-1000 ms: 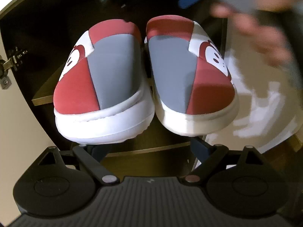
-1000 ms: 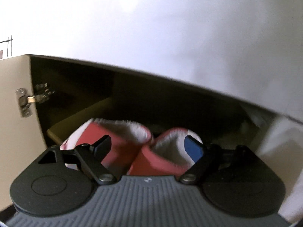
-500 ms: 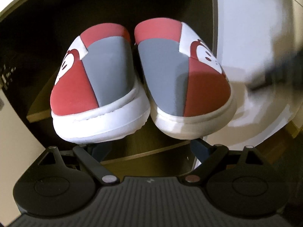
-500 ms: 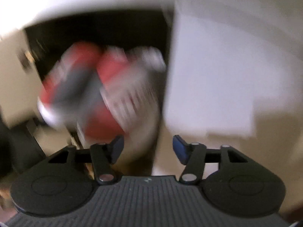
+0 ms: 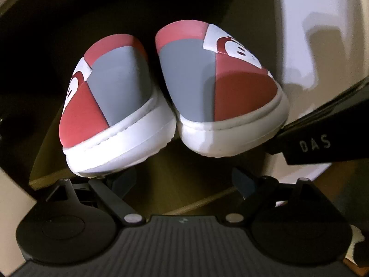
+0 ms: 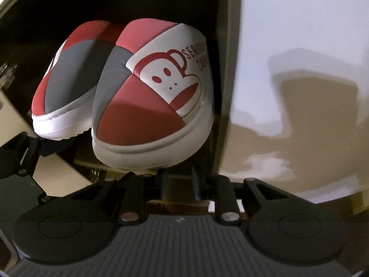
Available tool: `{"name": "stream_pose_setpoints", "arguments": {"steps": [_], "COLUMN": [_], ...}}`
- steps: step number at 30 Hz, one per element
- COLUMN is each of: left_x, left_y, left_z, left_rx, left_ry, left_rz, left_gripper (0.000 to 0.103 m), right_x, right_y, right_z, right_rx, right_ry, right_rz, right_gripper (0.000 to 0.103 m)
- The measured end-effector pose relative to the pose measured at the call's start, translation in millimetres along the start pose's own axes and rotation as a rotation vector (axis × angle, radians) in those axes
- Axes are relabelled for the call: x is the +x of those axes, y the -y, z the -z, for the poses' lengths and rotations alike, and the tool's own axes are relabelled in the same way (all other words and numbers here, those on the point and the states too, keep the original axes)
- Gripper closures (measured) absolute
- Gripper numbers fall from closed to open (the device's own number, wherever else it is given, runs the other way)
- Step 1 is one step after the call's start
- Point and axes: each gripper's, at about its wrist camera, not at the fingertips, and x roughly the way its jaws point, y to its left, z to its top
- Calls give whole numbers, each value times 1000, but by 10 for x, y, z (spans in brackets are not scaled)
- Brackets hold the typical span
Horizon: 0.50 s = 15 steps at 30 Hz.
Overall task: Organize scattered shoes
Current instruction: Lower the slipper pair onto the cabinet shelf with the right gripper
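1. Inside a dark cupboard point(image 5: 69, 23), a pair of slippers point(image 5: 175, 92) sits side by side on a wooden shelf point(image 5: 189, 184), toes pointing out over its front edge.
2. Each slipper has red and grey panels, a white sole and a white patch with a red cartoon monkey face.
3. Seen from the left wrist camera, the left slipper point(image 5: 108, 106) and the right slipper point(image 5: 221, 85) touch at their soles.
4. Below them, the left tongs point(image 5: 184, 180) stand released, the two blue-padded fingers spread wide, one under each slipper's toe; whether either pad touches a sole cannot be told.
5. At the right edge of that view, part of a black tool marked "DAS" point(image 5: 318, 143) lies just beside the right slipper's sole.
6. From the right wrist camera, the right slipper point(image 6: 156, 97) fills the middle, its monkey face and some red lettering in plain sight.
7. Just under its toe, the right tongs point(image 6: 178, 180) are closing, fingers already near each other, with nothing seen between them.
8. Right of the cupboard opening is a pale, glossy door or wall point(image 6: 299, 69).
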Motion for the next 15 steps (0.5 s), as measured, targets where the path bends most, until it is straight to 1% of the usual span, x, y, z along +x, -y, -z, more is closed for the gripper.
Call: {"name": "stream_pose_setpoints", "arguments": {"steps": [2,4,6,7,9,10,11,12,14,15], "left_x": [54,108,105,138,98,48,28,94,350,338], "left_y": [-44,-88,-94,-94,-123,-148,-192,-225,-299,-161], "left_z": [90,180,337,351,375,379,352,296,179,233], "left_rx": [17,34,95,112,152,168,185,194,212,221], "left_ry": [-18,-35,-45,-41,-9,15,51,75,88,80], "left_rz": [-10,-20,-33,-35,-37,-32,-21,-11,6,7], "left_gripper": [11,11,11,11,11,11,11,11,11,11], "right_x": [152,341,372,347,293,266,244,240,308,266], "right_y": [-115,-304,-393,-408,-505,-572,-684,-792,-992,-937], "right_z": [-67,-112,-80,-59,-34,-42,-73,-105,-169,-193], "right_rx": [5,-22,-52,-54,-53,-51,-46,-42,-43,-45], "right_ry": [2,-8,-22,-27,-19,-4,23,43,58,61], "right_rz": [-4,-14,-22,-32,-63,-81,-112,-136,-153,-157], "right_gripper": [83,83,83,83,86,90,91,92,92,92]}}
